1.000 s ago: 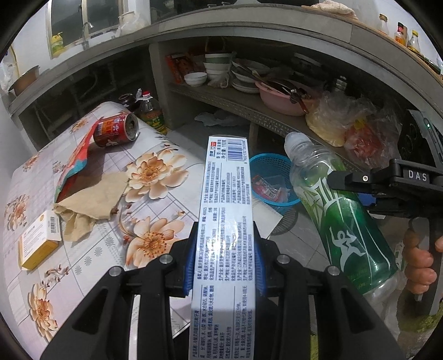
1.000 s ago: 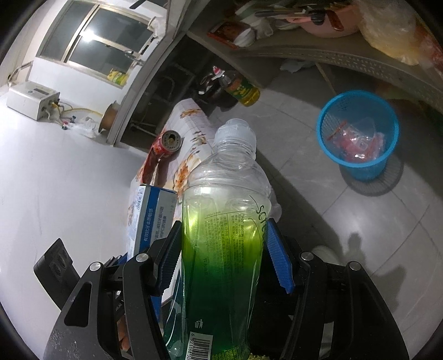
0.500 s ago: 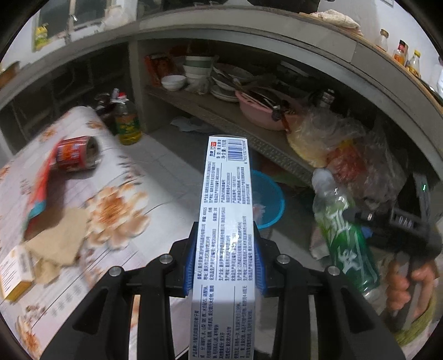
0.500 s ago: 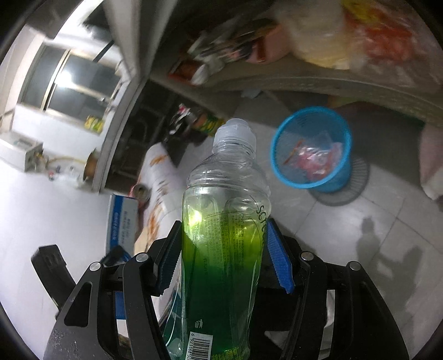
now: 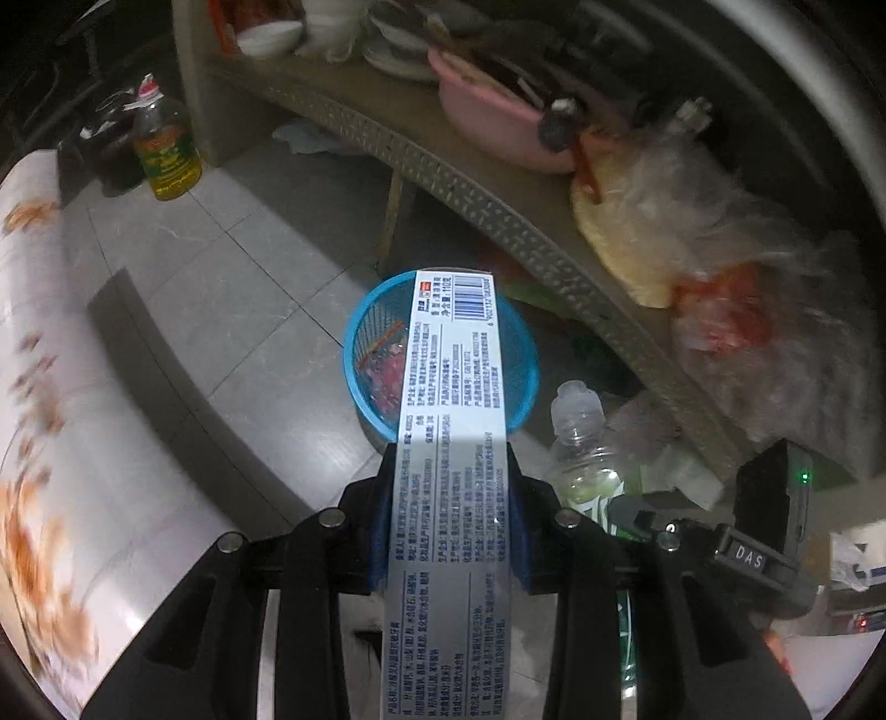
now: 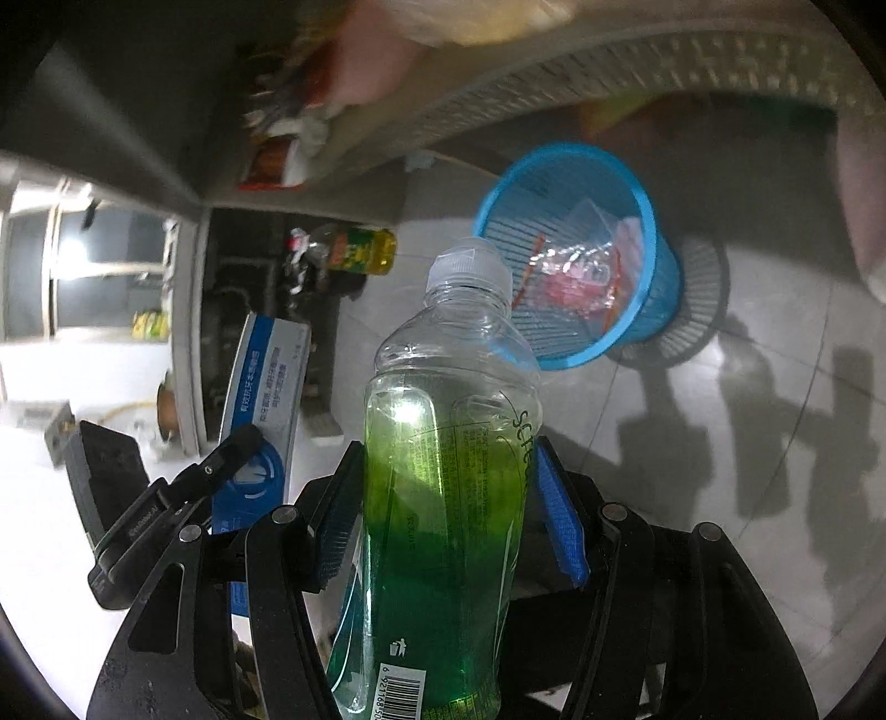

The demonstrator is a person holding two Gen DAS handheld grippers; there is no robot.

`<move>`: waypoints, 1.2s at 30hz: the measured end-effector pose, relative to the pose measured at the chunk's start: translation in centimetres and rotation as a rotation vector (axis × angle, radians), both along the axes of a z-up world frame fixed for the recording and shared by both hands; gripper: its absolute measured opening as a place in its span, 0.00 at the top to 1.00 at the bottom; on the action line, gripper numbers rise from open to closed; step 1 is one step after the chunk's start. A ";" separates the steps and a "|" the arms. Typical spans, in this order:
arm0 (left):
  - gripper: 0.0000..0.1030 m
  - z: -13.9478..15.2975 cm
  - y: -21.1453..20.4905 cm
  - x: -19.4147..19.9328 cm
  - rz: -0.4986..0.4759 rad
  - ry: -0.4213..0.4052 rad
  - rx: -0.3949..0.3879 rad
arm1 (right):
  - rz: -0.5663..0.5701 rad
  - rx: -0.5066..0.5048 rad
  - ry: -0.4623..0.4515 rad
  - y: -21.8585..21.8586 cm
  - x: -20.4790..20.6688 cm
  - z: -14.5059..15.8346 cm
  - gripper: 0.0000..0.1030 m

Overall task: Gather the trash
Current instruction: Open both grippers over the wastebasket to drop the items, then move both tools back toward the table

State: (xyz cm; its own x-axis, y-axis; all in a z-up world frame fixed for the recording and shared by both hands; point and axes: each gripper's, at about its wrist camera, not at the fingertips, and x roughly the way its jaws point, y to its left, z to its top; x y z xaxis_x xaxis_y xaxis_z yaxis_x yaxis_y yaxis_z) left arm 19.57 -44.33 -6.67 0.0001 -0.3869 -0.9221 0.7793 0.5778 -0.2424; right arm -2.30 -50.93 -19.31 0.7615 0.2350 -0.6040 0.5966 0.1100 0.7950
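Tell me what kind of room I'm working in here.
Most likely a home kitchen: a shelf stacked with bowls and a pink basin, an oil bottle on the tiled floor, and a blue bin.

Count: 2 grippers, 2 held items, 1 bin, 1 floor bottle.

One left gripper (image 5: 447, 518) clamped on one long white printed carton (image 5: 449, 443); one right gripper (image 6: 449, 512) clamped on one clear plastic bottle (image 6: 443, 498) with green liquid. One blue mesh basket (image 6: 653, 243) on the tiled floor, several crumpled wrappers inside, number unclear. One yellow oil bottle (image 5: 165, 149) on the floor by the shelf's left end. On the shelf (image 5: 443, 166): one pink basin (image 5: 487, 122), a blurred stack of white bowls and plates, uncountable; two or three plastic bags at the right end.
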 end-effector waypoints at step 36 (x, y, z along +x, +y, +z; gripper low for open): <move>0.38 6.0 10.8 0.4 0.064 -0.080 -0.202 | 0.028 -0.350 0.086 4.6 -2.1 3.7 0.30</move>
State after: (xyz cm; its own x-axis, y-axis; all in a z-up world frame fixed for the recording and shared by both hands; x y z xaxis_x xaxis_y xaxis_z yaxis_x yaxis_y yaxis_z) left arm 20.00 -33.48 -0.68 0.1003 -0.5607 -0.8219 0.7639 0.5727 -0.2975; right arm -4.36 -46.31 -15.59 0.7007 0.0228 -0.7131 0.6524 0.3842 0.6533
